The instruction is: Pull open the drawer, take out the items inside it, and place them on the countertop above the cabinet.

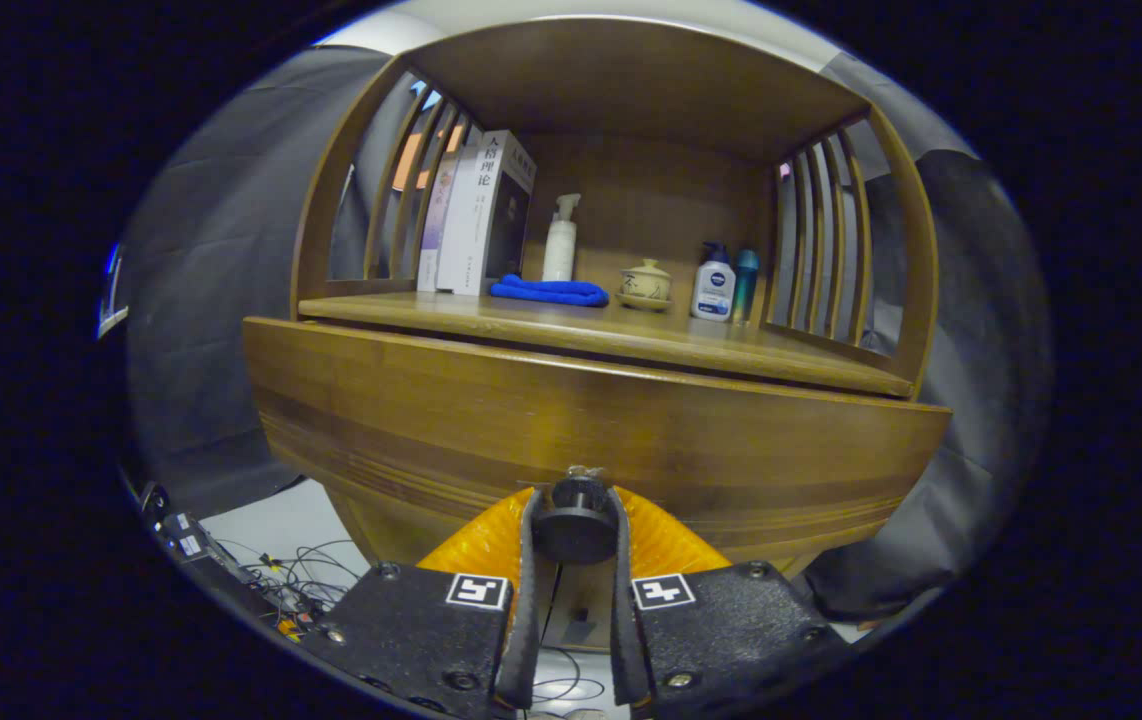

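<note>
Gripper: the gripper (575, 525) pinches the knob (574, 520), one finger on each side of it.
Drawer: the drawer (591, 420) front looks closed or hardly pulled; its inside is not visible.
Items: hidden inside, not possible to tell which.
Countertop: the countertop (631, 335) above carries books (476, 215), a cloth (549, 291), bottles (714, 284) and a cup (645, 282).
Progress: early; the pull, the taking out and the placing are all left.

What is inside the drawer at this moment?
Nothing can be told: the drawer shows just its wooden front, hiding its contents. The gripper is shut on the round knob.
</note>
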A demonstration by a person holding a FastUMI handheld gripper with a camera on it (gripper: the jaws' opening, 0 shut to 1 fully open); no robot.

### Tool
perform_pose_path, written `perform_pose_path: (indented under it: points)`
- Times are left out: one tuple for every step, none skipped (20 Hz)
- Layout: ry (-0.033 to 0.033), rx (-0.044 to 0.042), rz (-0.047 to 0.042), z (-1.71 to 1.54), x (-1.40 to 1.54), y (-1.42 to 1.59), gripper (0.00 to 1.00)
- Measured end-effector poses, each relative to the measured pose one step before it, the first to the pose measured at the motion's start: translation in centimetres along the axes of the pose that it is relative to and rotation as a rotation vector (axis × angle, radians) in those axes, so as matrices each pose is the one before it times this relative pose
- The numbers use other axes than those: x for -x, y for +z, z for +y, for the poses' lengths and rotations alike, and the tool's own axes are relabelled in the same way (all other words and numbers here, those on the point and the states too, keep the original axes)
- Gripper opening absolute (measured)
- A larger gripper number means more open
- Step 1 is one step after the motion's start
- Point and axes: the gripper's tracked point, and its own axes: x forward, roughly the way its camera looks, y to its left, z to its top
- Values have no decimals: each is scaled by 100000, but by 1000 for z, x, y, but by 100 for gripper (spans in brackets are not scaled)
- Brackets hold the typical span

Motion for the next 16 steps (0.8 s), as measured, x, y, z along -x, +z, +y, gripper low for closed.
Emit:
perform_pose_path:
  points:
    - [367, -663, 81, 95, 774, -303, 32]
    - [665, -220, 206, 110, 719, -188, 32]
    - [295, -141, 221, -34, 634, -285, 32]
    - [-168, 67, 4, 93, 734, -170, 32]
    - [-42, 231, -122, 85, 666, -172, 32]
    - [12, 226, 72, 102, 685, -178, 32]
    - [168, -287, 270, 109, 756, -296, 32]
    - [156, -897, 90, 74, 695, -159, 32]
    - [91, -81, 280, 27, 598, -291, 32]
    - [136, -364, -12, -12, 587, -211, 32]
    - [212, 115, 247, 75, 526, -305, 32]
    - [89, -489, 448, 16, 472, -370, 32]
    - [345, -738, 672, 112, 553, -440, 32]
    - [287, -809, -160, 118, 533, -154, 32]
    - [-116, 186, 249, -18, 310, -165, 32]
    - [0, 704, -238, 62, 411, -215, 32]
